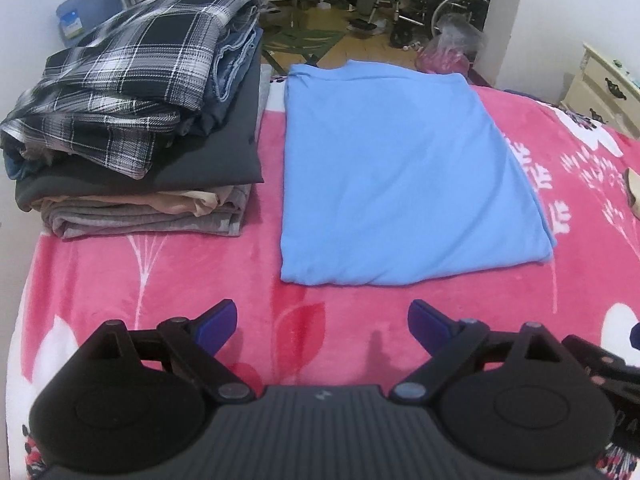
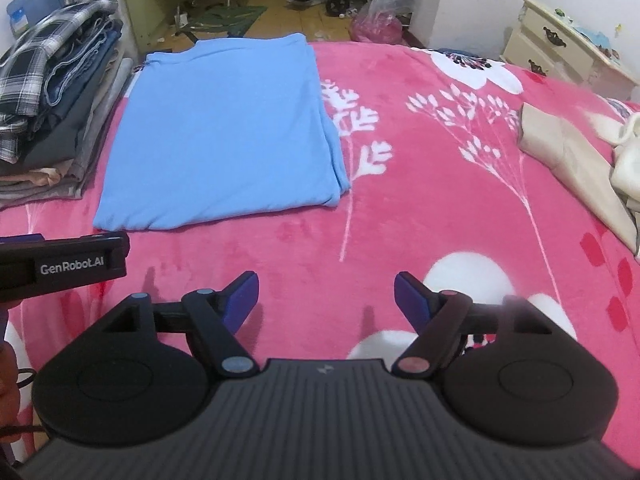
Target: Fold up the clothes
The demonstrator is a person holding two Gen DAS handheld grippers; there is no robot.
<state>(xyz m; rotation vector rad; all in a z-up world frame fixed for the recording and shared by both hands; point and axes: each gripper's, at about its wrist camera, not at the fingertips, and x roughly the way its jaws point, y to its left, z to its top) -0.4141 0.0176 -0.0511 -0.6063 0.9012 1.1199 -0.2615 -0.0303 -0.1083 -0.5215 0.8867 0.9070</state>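
Starting at nine o'clock in our left wrist view, we see a stack of folded clothes (image 1: 136, 128) on the pink floral blanket (image 1: 200, 272), a black-and-white plaid shirt (image 1: 120, 80) lying on top, denim, a dark grey piece, a tan one and a light grey one beneath it. Behind the stack, at about ten o'clock, a blue plastic bin (image 1: 80, 16) stands against the wall. Just beside the stack, toward twelve o'clock from our tool, the light blue garment (image 1: 400, 176) lies folded flat into a rough rectangle, apart from the stack with a strip of blanket between them. Our left gripper (image 1: 322, 326) hangs over bare blanket at six o'clock, its blue-padded jaws spread wide and nothing between them.

In our right wrist view the same blue garment (image 2: 224, 132) sits at eleven o'clock, the stack (image 2: 52, 100) at nine to ten. Our right gripper (image 2: 326, 300) is also over bare blanket, jaws well apart and gripping nothing. At three o'clock a cream-coloured heap of cloth (image 2: 580, 160) lies unfolded on the blanket, well apart from the blue garment. A cream bedside cabinet (image 2: 560, 48) stands at two o'clock.
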